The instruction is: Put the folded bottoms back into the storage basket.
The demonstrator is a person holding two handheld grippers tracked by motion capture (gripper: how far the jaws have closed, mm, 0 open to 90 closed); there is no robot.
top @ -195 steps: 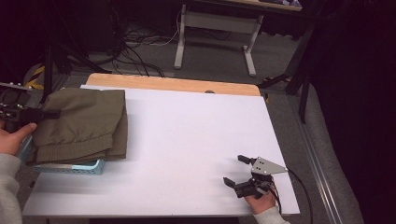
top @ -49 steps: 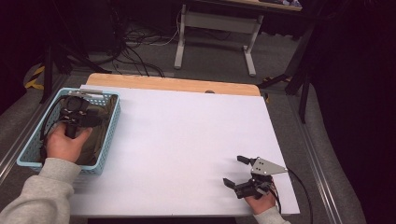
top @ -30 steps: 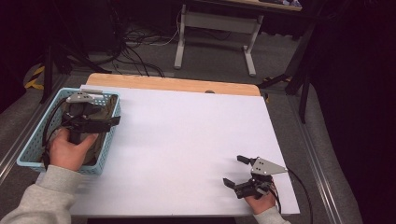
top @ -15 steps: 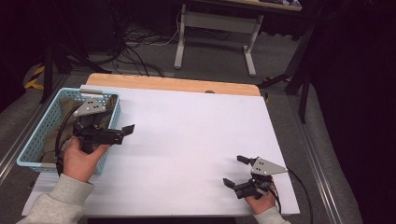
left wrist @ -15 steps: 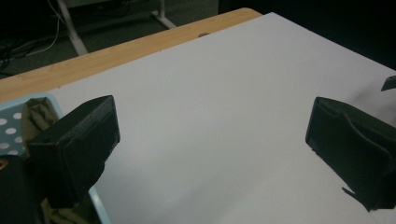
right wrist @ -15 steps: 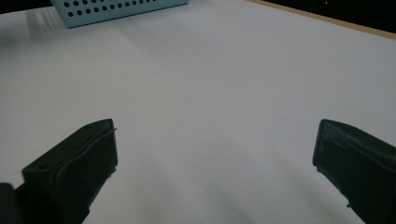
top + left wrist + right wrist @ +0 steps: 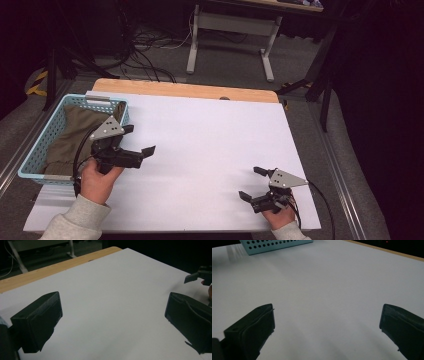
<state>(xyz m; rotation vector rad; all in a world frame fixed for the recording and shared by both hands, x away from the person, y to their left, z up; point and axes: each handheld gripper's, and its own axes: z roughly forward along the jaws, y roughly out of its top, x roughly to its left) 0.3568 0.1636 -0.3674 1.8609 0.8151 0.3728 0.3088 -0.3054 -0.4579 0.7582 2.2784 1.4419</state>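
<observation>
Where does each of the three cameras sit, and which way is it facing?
High view: above the person's side, looking forward and down on the white table; both hands and forearms show.
Left gripper view: rides the left gripper, facing across the table toward the right gripper; its open jaws show.
Right gripper view: rides the right gripper, facing the blue basket; open jaws show.
Shared: the table.

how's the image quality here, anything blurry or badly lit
High view: table evenly lit, surroundings very dark, both grippers sharp. Left gripper view: near fingers soft, far corner falls into black. Right gripper view: fingers blurred, soft shadow bands on the white top near the basket.
</observation>
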